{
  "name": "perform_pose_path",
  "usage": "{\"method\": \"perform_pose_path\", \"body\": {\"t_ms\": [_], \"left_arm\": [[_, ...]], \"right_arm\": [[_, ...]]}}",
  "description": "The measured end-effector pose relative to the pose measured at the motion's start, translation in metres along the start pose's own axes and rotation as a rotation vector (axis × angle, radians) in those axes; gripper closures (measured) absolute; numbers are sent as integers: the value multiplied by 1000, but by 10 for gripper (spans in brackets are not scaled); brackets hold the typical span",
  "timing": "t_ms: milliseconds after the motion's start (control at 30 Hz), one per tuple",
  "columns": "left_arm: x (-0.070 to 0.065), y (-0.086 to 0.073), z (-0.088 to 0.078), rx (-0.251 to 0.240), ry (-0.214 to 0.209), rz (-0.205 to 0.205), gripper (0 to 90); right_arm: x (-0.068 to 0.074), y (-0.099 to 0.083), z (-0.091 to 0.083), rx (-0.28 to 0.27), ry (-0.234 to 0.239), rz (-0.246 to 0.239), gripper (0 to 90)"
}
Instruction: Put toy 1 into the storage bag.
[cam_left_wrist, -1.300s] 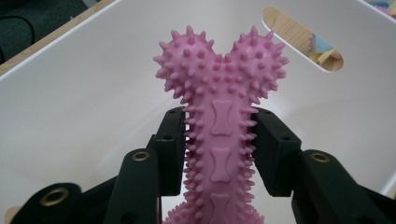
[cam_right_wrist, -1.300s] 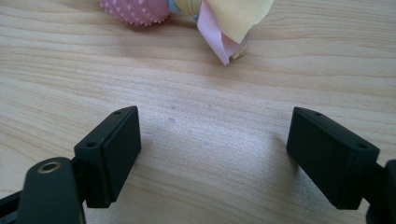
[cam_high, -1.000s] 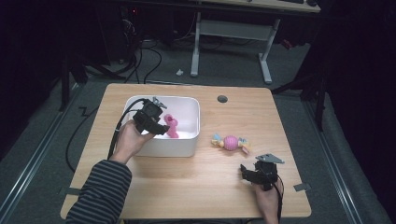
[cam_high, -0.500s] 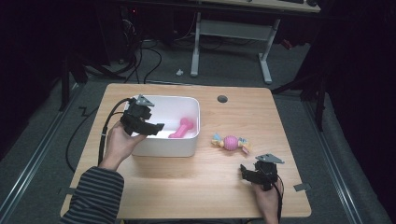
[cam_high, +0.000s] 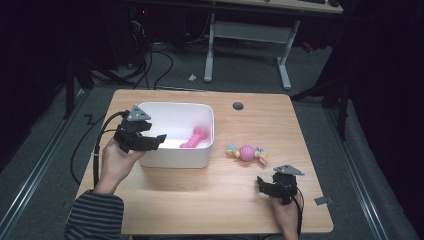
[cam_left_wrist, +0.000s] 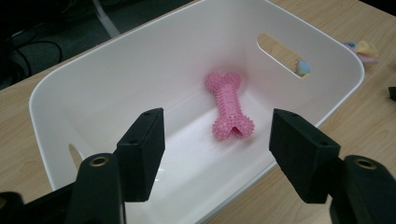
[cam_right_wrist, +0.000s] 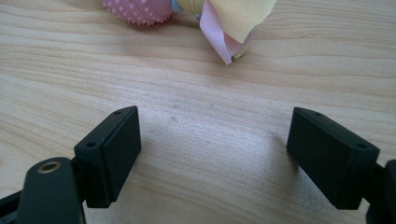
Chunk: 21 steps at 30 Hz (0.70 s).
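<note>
A pink spiked bone toy (cam_high: 194, 138) (cam_left_wrist: 229, 105) lies on the floor of the white bin (cam_high: 175, 105) (cam_left_wrist: 140, 60), toward its right end. My left gripper (cam_high: 156, 140) (cam_left_wrist: 217, 126) hovers at the bin's left rim, pointing in at the bone. Its jaws have just opened and nothing is between them. A pink spiked ball toy with pastel cloth ends (cam_high: 246, 152) (cam_right_wrist: 140, 9) (cam_left_wrist: 362, 49) rests on the table right of the bin. My right gripper (cam_high: 264, 186) (cam_right_wrist: 212, 149) sits low on the table just in front of that toy, open and empty.
The wooden table (cam_high: 210, 200) has a round cable hole (cam_high: 238, 106) near its far edge and a small grey tag (cam_high: 324, 200) at the front right corner. The left gripper's cable (cam_high: 100, 140) hangs over the left edge.
The left gripper let go of the pink bone, which now lies in the bin, and drew back left to the bin's rim. The right gripper stayed put.
</note>
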<state>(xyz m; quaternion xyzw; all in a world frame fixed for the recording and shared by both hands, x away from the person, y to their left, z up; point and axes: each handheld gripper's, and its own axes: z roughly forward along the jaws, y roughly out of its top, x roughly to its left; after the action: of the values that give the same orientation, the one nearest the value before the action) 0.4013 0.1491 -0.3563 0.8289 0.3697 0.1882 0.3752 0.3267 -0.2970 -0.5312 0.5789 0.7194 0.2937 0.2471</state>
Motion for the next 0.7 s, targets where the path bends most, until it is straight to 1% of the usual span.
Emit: {"method": "perform_pose_path", "body": {"t_ms": [33,100,133,267,333,433,533,700], "left_arm": [[0,-1,-1,-2,-5,-2,363],[-1,-4,-5,-10,4,-2,363],[-1,-6,-7,-13,-2,-6,363],[-2,-11,-13,-32,7,-12,363],[-3,-13,-15,-40,2,-17,363],[-3,-17,-18,-43,13,-19,363],[-2,-23,-19,-53,9,-40,363],[-2,-30,-22,-68,12,-57,364]], "right_arm": [[0,0,0,-1,1,-1,176],[0,0,0,-1,1,-3,176],[0,0,0,-1,2,-3,176],[0,0,0,-2,3,-8,176],[0,0,0,-2,4,-7,176],[0,0,0,-2,4,-5,176],[0,0,0,-2,4,-8,176],[0,0,0,0,4,-4,176]]}}
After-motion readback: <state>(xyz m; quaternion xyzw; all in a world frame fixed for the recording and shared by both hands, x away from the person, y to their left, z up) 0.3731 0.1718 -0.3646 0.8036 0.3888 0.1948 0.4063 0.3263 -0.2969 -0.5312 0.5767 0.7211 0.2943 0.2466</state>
